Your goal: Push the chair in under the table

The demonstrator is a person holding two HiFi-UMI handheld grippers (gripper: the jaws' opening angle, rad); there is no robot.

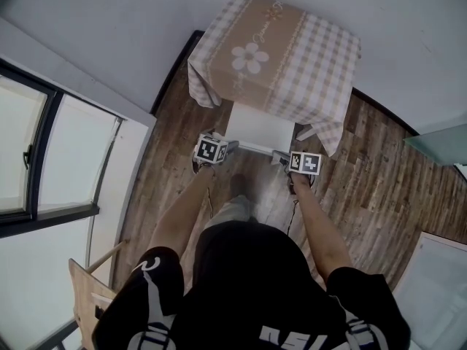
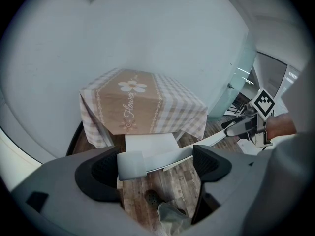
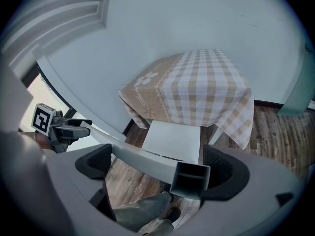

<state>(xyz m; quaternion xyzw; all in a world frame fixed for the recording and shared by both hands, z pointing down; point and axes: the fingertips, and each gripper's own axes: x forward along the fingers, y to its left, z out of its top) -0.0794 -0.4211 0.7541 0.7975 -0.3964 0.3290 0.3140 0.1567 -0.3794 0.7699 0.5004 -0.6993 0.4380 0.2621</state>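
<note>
Ahead of both tools, a square surface (image 1: pixel 288 46) draped in beige checked cloth (image 1: pixel 325 115) overhangs the far edge of the white chair (image 1: pixel 260 126) with its flat seat, whose smooth, hollow back rail (image 3: pixel 140 159) lies between the wide-spread, unclosed jaws of the left tool (image 2: pixel 155 163) and right tool (image 3: pixel 157 165).

The chair (image 1: pixel 259 126) in front of me is white and upright. Its flat seat (image 2: pixel 150 142) is tucked partway under the table (image 1: pixel 292 28), and its back rail (image 3: pixel 142 160) lies just outside the table's near edge. The table wears a beige checked cloth (image 1: pixel 325 71) with a daisy-printed runner (image 1: pixel 252 49).
</note>
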